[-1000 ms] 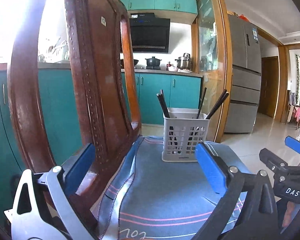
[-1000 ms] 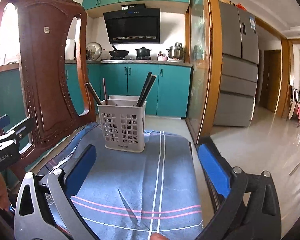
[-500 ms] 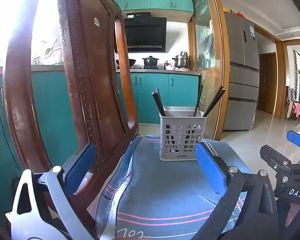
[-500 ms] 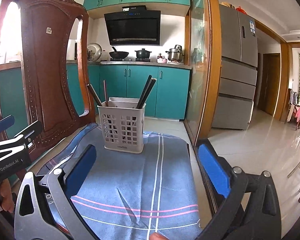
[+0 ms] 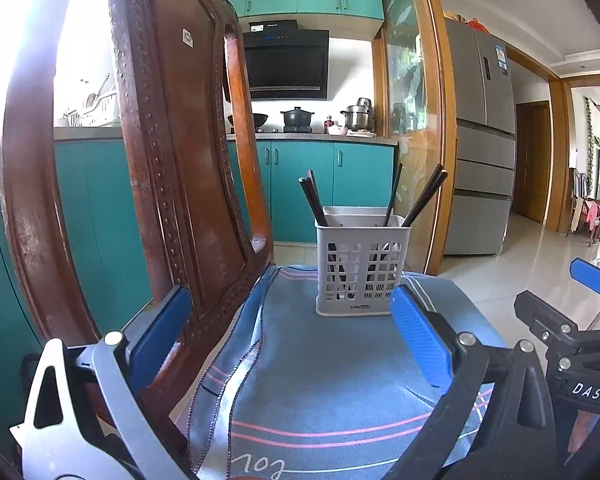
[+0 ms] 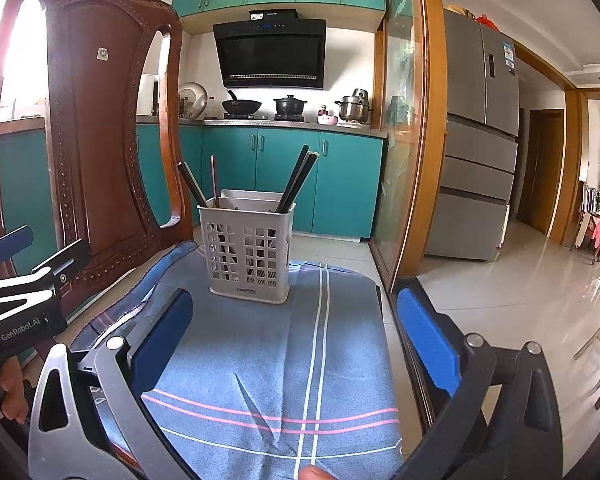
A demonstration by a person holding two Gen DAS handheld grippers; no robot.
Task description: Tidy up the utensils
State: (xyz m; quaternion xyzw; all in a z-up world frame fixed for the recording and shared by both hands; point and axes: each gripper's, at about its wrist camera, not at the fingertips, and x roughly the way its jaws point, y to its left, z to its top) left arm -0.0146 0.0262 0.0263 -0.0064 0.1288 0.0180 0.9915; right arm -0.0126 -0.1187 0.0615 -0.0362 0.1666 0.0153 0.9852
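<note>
A white perforated utensil basket (image 5: 362,268) stands upright on a blue striped cloth (image 5: 332,380) over a chair seat; it also shows in the right wrist view (image 6: 250,256). Several dark chopsticks (image 5: 314,200) lean inside it, also seen in the right wrist view (image 6: 298,178). My left gripper (image 5: 296,336) is open and empty, held back from the basket. My right gripper (image 6: 296,336) is open and empty, also short of the basket. Each gripper shows at the edge of the other's view.
The carved wooden chair back (image 5: 168,152) rises close on the left and appears in the right wrist view (image 6: 96,128) too. The cloth's right edge (image 6: 384,320) drops to a tiled floor. Teal cabinets (image 6: 284,176), a stove with pots and a grey fridge (image 6: 480,140) stand behind.
Both grippers have drawn back slightly and tilted up; the basket sits a little farther and lower in view. Both stay open and empty.
</note>
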